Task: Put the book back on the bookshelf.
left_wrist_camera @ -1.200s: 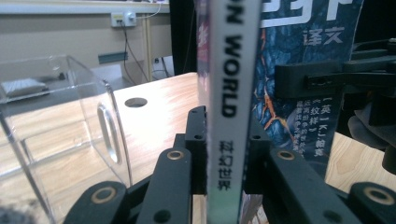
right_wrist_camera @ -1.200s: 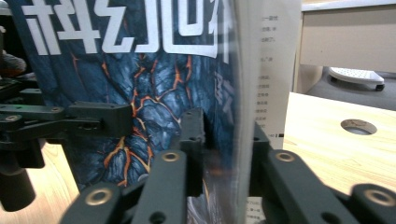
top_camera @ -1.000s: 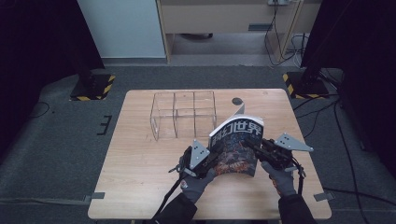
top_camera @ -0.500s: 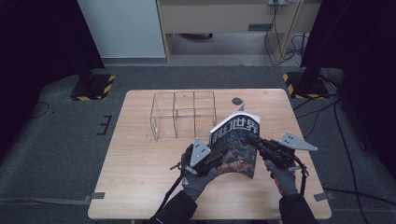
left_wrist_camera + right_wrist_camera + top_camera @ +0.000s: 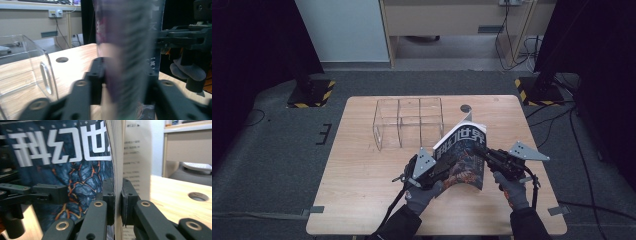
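Here the right gripper (image 5: pixel 117 205) pinches the book (image 5: pixel 460 157) upright on the table (image 5: pixel 362 200) near the clear organizer (image 5: pixel 408 122), while the left gripper (image 5: pixel 122 82), jaws just widening, seemingly brackets its spine, so next comes re-gripping before lifting.

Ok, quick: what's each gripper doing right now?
Left gripper: jaws just opening, magazine between them, contact unclear.
Right gripper: shut on the magazine's pages.
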